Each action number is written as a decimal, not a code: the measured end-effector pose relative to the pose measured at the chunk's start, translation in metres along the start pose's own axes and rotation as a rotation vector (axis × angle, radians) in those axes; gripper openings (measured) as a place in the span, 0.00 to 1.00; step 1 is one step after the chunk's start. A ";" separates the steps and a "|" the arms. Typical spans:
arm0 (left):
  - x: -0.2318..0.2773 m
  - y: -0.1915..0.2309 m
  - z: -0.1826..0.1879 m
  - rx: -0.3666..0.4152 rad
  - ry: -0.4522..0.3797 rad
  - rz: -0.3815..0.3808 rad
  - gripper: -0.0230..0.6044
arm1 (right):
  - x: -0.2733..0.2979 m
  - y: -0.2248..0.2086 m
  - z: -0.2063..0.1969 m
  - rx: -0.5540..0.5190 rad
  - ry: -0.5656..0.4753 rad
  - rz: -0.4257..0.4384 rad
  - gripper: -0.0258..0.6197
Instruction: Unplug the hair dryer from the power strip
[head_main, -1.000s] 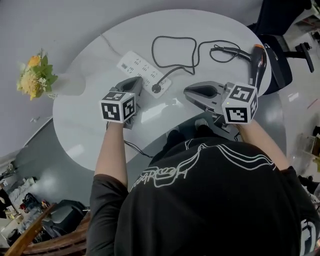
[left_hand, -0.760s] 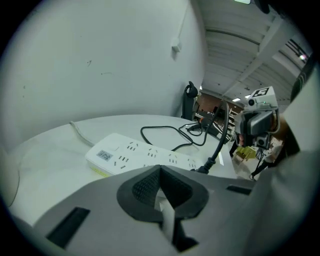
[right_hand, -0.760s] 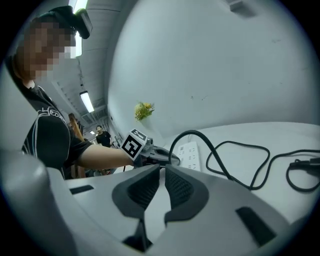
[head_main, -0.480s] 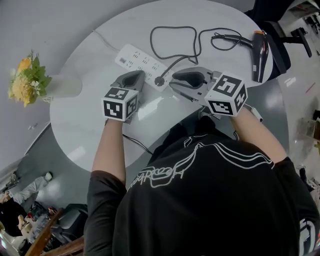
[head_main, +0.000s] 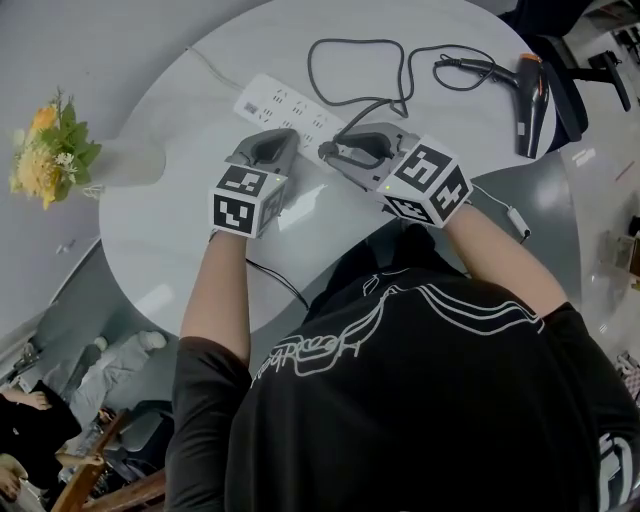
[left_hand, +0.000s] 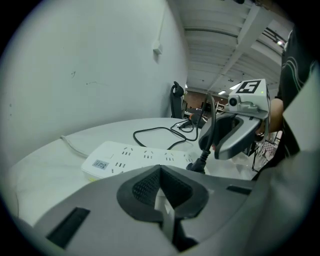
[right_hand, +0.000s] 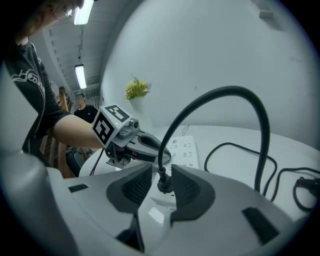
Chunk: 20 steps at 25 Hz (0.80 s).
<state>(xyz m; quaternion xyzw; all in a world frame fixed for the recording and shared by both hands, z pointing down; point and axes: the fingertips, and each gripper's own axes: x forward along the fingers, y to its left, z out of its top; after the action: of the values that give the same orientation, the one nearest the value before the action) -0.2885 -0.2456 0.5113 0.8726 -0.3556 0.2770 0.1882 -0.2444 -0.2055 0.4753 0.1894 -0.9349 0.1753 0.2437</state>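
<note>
Jaws of your right gripper (right_hand: 161, 176) are standing apart, having just been opening, and the black plug (right_hand: 163, 186) of the hair dryer (head_main: 530, 95) is sitting between the pads, not yet squeezed and still seated in the power strip (head_main: 285, 108) on the worktop (head_main: 190, 210). You should be closing low on the plug body, not on the cord (right_hand: 225, 95), and pulling straight out of the socket without tilting. Your left gripper (left_hand: 160, 175), jaws clenched on nothing, is waiting at the strip's near edge, so be pressing down there, because I judge the light strip is likely to be lifting with the plug.
</note>
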 end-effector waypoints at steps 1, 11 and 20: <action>0.000 0.000 0.000 0.001 -0.001 0.003 0.04 | 0.003 -0.001 -0.001 -0.013 0.008 -0.008 0.19; 0.000 -0.001 0.001 0.045 0.006 0.003 0.04 | 0.017 -0.002 -0.007 -0.155 0.080 -0.070 0.09; 0.001 -0.003 0.000 0.151 0.021 0.039 0.04 | 0.015 -0.002 -0.006 -0.078 0.086 -0.039 0.08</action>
<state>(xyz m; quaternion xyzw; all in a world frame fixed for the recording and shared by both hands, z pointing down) -0.2859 -0.2441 0.5109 0.8742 -0.3488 0.3157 0.1200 -0.2536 -0.2088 0.4886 0.1903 -0.9258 0.1421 0.2941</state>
